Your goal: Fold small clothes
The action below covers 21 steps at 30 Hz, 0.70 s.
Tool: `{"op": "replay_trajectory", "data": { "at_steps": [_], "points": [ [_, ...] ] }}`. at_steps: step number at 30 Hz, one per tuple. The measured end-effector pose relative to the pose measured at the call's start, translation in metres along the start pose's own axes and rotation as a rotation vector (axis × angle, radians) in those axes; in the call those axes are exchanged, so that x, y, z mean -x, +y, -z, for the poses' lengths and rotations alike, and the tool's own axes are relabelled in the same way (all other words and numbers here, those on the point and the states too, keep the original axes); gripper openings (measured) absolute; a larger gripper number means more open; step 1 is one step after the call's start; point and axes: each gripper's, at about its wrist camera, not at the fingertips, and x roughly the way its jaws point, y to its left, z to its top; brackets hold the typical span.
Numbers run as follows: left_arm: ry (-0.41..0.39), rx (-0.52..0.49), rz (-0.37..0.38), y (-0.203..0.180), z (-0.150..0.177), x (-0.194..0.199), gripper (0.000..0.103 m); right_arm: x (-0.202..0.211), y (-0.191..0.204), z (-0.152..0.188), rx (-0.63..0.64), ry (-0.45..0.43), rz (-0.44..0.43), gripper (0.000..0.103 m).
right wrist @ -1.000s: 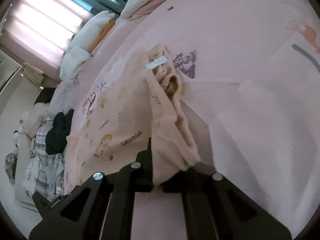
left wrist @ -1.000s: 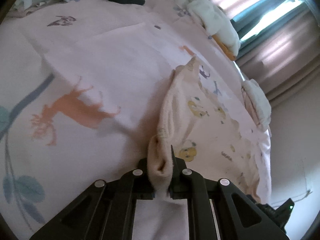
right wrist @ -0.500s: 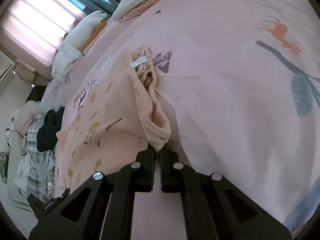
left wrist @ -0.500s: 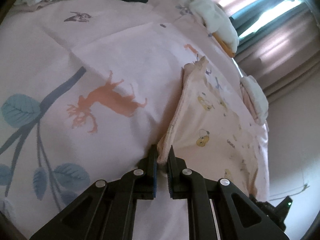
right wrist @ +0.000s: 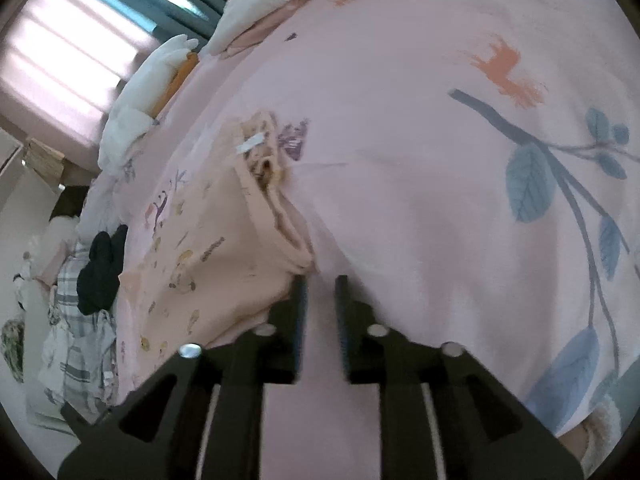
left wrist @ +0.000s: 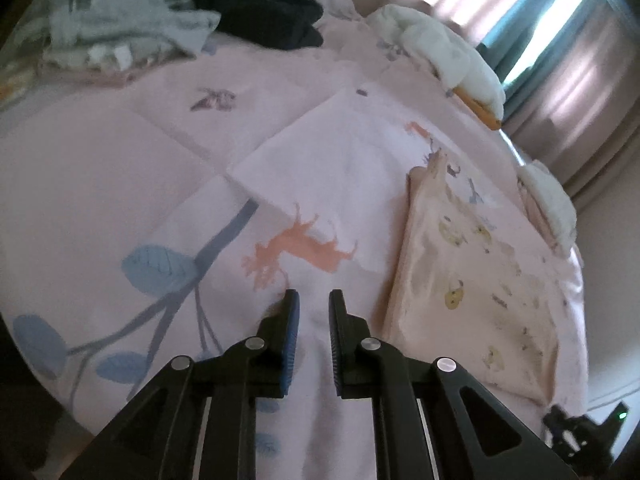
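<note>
The peach garment (left wrist: 472, 276) has just been released: a second ago an edge was pinched in each hand-held gripper, and now it lies free on the bed, folded over with a straight crease along its near side. In the left wrist view it is found at about three o'clock of the left hand-held gripper (left wrist: 313, 300), apart from it; in the right wrist view the garment (right wrist: 208, 248) lies at nine to ten o'clock, its bunched corner just beside the left finger of the right hand-held gripper (right wrist: 320, 286).

The jaws of the right hand-held gripper have just been opening and now stand a little apart with nothing between them. The left jaws are held at a narrow gap, likewise empty. This fold is judged laid down, with smoothing or another fold possibly due.

The garment is pale peach, printed with small yellow cartoon figures; a white label (right wrist: 251, 144) shows at its far, rumpled end. The pink duvet (left wrist: 320, 168) carries deer and leaf prints. A dark garment (left wrist: 260, 20) and pale laundry are heaped at twelve o'clock.
</note>
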Motion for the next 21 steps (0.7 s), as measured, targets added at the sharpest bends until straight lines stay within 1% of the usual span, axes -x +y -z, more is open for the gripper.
{"op": "replay_trajectory", "data": {
  "at_steps": [1,2,3,5,6,8,9,10,11,12,13,14,16,18,20,21],
  "points": [
    [-0.004,-0.005,0.016,-0.004,-0.001,0.001,0.012,0.0,0.005,0.001,0.008,-0.003,-0.027,0.035],
    [-0.004,-0.009,0.022,-0.006,-0.002,0.001,0.016,0.0,0.01,0.001,0.011,-0.003,-0.051,0.04],
    [-0.004,-0.018,0.02,-0.01,-0.003,0.001,0.021,-0.001,0.015,0.001,0.012,0.001,-0.066,0.042],
    [-0.013,-0.038,0.008,-0.017,-0.005,0.0,0.043,-0.002,0.024,0.002,0.014,0.008,-0.08,0.049],
    [-0.02,-0.044,0.005,-0.02,-0.007,0.001,0.045,-0.002,0.027,0.002,0.011,0.011,-0.085,0.051],
    [-0.045,-0.083,0.01,-0.032,-0.01,0.004,0.045,-0.003,0.031,0.003,0.005,0.015,-0.093,0.061],
    [-0.052,-0.102,0.016,-0.036,-0.01,0.006,0.045,-0.004,0.034,0.004,-0.001,0.019,-0.098,0.064],
    [-0.059,-0.121,0.022,-0.042,-0.012,0.007,0.048,-0.005,0.034,0.005,-0.01,0.027,-0.106,0.068],
    [-0.069,-0.146,0.033,-0.051,-0.014,0.009,0.055,-0.009,0.033,0.006,-0.028,0.046,-0.12,0.071],
    [-0.073,-0.159,0.05,-0.055,-0.014,0.01,0.059,-0.013,0.033,0.008,-0.044,0.062,-0.125,0.073],
    [-0.078,-0.165,0.078,-0.06,-0.016,0.011,0.068,-0.017,0.032,0.009,-0.062,0.08,-0.127,0.075],
    [-0.08,-0.164,0.111,-0.064,-0.017,0.012,0.073,-0.021,0.031,0.01,-0.076,0.092,-0.132,0.076],
    [-0.077,-0.159,0.151,-0.072,-0.021,0.011,0.076,-0.033,0.028,0.014,-0.118,0.111,-0.15,0.076],
    [-0.067,-0.171,0.188,-0.084,-0.027,0.008,0.079,-0.036,0.028,0.015,-0.153,0.089,-0.174,0.077],
    [-0.048,-0.188,0.215,-0.093,-0.03,0.002,0.09,-0.04,0.03,0.015,-0.192,0.049,-0.211,0.085],
    [-0.037,-0.201,0.228,-0.099,-0.032,-0.002,0.091,-0.042,0.031,0.014,-0.21,0.034,-0.218,0.086]
  ]
}}
